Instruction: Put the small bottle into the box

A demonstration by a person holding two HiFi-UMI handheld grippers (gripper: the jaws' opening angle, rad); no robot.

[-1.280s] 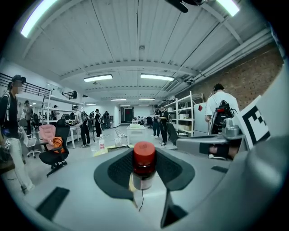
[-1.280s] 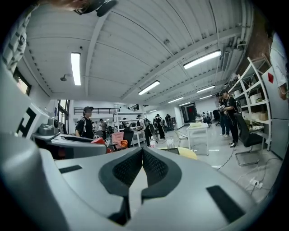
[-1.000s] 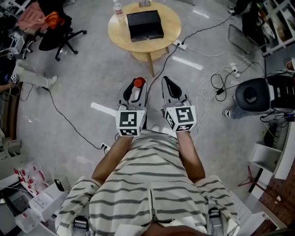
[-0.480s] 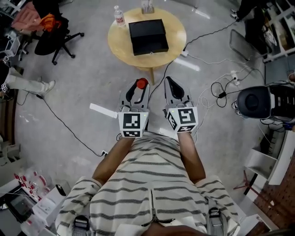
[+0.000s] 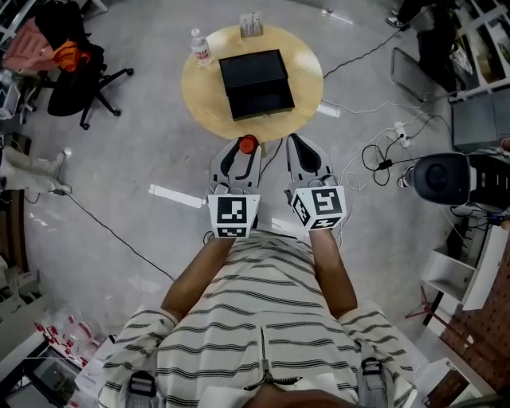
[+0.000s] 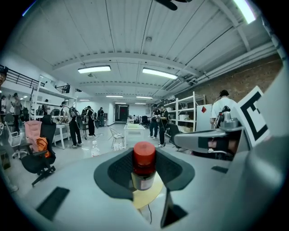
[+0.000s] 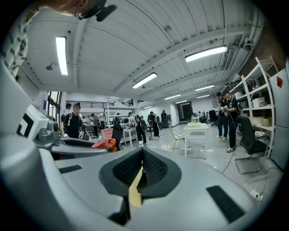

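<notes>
Left gripper view: shows the jaws of the left gripper [image 6: 144, 176] clenched on the small bottle [image 6: 143, 178], with one dark ribbed pad on each side of it. Holds the bottle upright, red cap [image 6: 144, 154] on top, dark body with a pale label below. Looks past the bottle to a sliver of the yellow round bench [image 6: 152, 195], low in the gap between the pads. Takes in a clear water bottle [image 6: 95, 149] at the far left and an office chair [image 6: 39, 158] with orange cloth at the left edge. Also catches people standing far off among white tables and shelving.

Right gripper view: shows the jaws of the right gripper [image 7: 141, 158] closed together, pads meeting at the tips, nothing between them. Leaves only a thin yellow strip of the bench visible through the slit lower down.

Head view: places both grippers side by side, apart, over the grey floor [image 5: 143, 143] just near of the bench, jaws pointing far. Lines up the red cap with the near edge of the bench in this view. Finds the black box [image 5: 256, 84] open at the middle of the bench, with the small bottle near of it and not in it. Finds the water bottle at the far left rim and a small pale object [image 5: 250, 24] at the far rim. Shows black cables [image 5: 374, 155] trailing over the floor to the right.
</notes>
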